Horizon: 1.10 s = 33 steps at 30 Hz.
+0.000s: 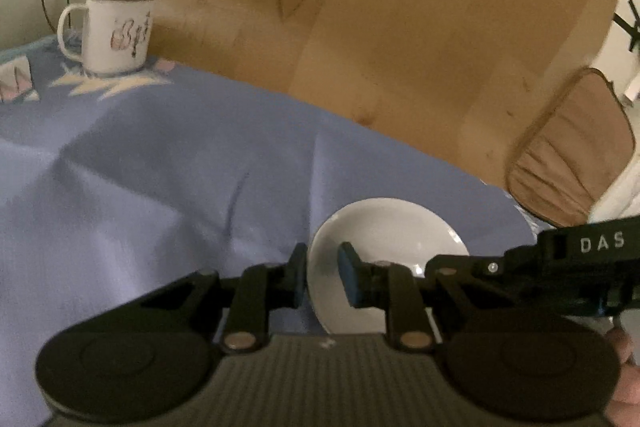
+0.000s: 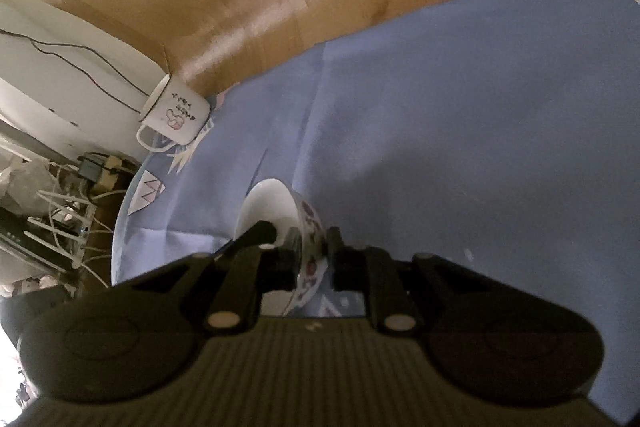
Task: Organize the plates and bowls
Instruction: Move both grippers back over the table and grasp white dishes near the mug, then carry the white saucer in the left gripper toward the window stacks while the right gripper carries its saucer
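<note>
Plate (image 1: 384, 227) sits low centre in the left view, its near rim clamped in the left tool (image 1: 323, 273). Right tool (image 2: 312, 255) is pinched on the floral bowl's (image 2: 276, 207) wall, lower centre. Mug (image 1: 116, 31) stands upper left on the blue-clothed surface (image 1: 160, 163).

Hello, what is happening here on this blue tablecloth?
A person is tidying dishes with a hand-held gripper in each hand. The left gripper is shut on the rim of a plain white bowl. The right gripper is shut on the rim of a floral bowl. A white enamel mug stands apart, near the tablecloth edge.
</note>
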Available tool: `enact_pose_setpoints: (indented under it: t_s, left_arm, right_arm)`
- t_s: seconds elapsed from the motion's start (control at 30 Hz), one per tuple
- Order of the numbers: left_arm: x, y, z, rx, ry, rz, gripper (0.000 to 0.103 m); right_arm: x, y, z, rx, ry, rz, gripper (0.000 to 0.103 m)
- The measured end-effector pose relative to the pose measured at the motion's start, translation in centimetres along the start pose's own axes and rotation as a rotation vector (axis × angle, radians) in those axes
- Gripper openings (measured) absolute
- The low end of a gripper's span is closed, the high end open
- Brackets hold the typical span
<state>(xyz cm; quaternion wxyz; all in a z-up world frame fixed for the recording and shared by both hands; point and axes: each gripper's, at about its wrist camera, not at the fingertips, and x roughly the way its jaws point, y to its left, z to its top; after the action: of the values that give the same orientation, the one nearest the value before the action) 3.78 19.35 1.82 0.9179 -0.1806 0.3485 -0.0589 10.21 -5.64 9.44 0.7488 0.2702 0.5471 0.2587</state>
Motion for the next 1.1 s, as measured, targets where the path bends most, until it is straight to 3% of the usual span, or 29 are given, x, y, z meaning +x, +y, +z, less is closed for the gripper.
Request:
enact_pose_setpoints:
  t_s: [0.23,0.53,0.6,0.67,0.73,1.1]
  left_arm:
    - [-2.8,-1.8,-2.5,0.008,0.02,-0.022,0.017]
    - [-4.3,-4.4,-3.7,0.067,0.029,0.025,0.017]
    - [-4.1,-4.7,-4.0,0.062,0.04,0.033,0.019]
    - [-4.3,-4.8,-4.2,0.057,0.041,0.036,0.023]
    - [-4.8,-4.6,-4.2,0.056,0.026,0.053,0.026]
    - [-5.0,-4.9,-3.9,0.053,0.027,0.064,0.026]
  right_arm:
    - [-2.9,-0.3,-3.8,-0.088,-0.072,-0.025,0.016]
    - [-4.1,-1.5,-6.2,-0.068,-0.052,0.02,0.019]
    - [-4.2,-1.6,-6.6,-0.075,-0.059,0.017,0.019]
    - [-4.7,-2.0,-6.8,-0.058,-0.083,0.015,0.03]
    - [-5.5,-2.5,-7.0,-0.052,-0.109,0.024,0.035]
    - [-6.3,-2.8,-7.4,-0.12,-0.16,0.029,0.034]
